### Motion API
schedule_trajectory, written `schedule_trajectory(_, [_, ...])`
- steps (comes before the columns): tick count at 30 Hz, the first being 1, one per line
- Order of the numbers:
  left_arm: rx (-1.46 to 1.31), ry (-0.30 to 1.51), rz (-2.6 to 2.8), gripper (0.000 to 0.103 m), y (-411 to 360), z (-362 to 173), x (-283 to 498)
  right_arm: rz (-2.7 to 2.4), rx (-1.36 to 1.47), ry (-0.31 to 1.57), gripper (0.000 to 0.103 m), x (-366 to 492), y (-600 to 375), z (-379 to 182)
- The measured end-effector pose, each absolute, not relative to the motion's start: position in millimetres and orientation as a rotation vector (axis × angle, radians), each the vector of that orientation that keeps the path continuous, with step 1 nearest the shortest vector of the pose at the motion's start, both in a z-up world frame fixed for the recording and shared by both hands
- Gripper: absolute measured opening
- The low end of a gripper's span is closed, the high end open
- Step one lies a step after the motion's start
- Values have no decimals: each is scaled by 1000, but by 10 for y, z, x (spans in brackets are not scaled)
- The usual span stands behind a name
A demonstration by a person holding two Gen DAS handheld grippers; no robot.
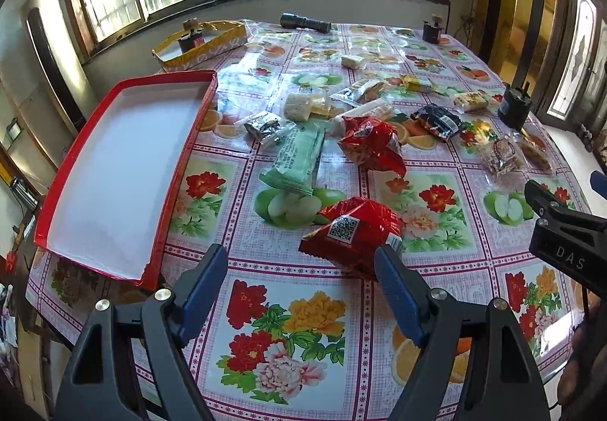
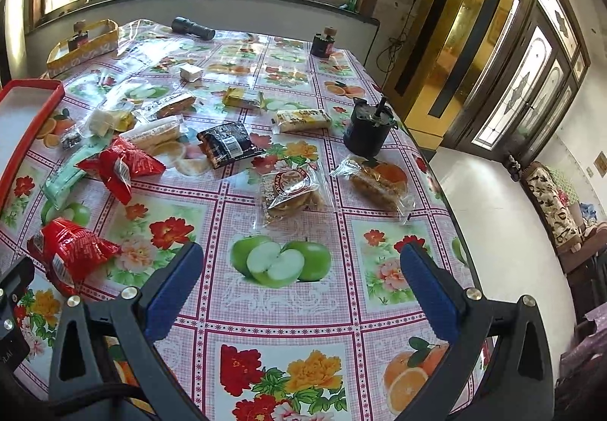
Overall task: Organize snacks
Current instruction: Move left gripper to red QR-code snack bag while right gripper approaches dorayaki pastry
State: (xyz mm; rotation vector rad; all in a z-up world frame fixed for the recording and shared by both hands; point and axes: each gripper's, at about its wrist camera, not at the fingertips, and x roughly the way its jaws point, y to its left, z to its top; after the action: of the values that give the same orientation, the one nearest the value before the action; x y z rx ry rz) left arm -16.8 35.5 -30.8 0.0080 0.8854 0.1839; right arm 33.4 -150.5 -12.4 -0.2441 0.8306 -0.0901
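Several wrapped snacks lie scattered on the flowered tablecloth. A red packet with a QR code (image 1: 353, 231) (image 2: 72, 250) lies nearest, just ahead of my open left gripper (image 1: 303, 261); its right fingertip overlaps the packet's corner. Farther back lie a second red packet (image 1: 373, 149) (image 2: 121, 164), a green bar (image 1: 297, 159) and a black packet (image 1: 438, 121) (image 2: 227, 144). A red tray with a white floor (image 1: 114, 170) (image 2: 22, 109) stands at the left, holding nothing. My right gripper (image 2: 299, 257) is open above a printed green apple; two clear-wrapped pastries (image 2: 292, 191) (image 2: 377, 182) lie beyond it.
A yellow box (image 1: 201, 43) (image 2: 81, 45) stands at the far left with a dark bottle inside. A black flashlight (image 1: 305, 22) (image 2: 192, 28), a small jar (image 2: 322, 43) and a black motor-like cylinder (image 2: 368, 126) (image 1: 514, 109) stand on the table. The table edge runs along the right.
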Motion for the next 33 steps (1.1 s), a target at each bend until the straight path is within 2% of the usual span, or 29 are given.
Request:
schedule_trajectory(17, [-32, 919, 149, 80, 442, -333, -190, -97, -239, 823, 103, 318, -1549, -114])
schedule_trajectory(24, [-76, 941, 105, 80, 540, -348, -92, 140, -42, 824, 103, 304, -1780, -135])
schedule_trajectory(29, [-92, 991, 19, 80, 444, -373, 96, 277, 117, 898, 103, 421, -1886, -277])
schedule_trajectory(33, [-10, 980, 15, 80, 267, -390, 239, 292, 160, 921, 103, 522, -1909, -347])
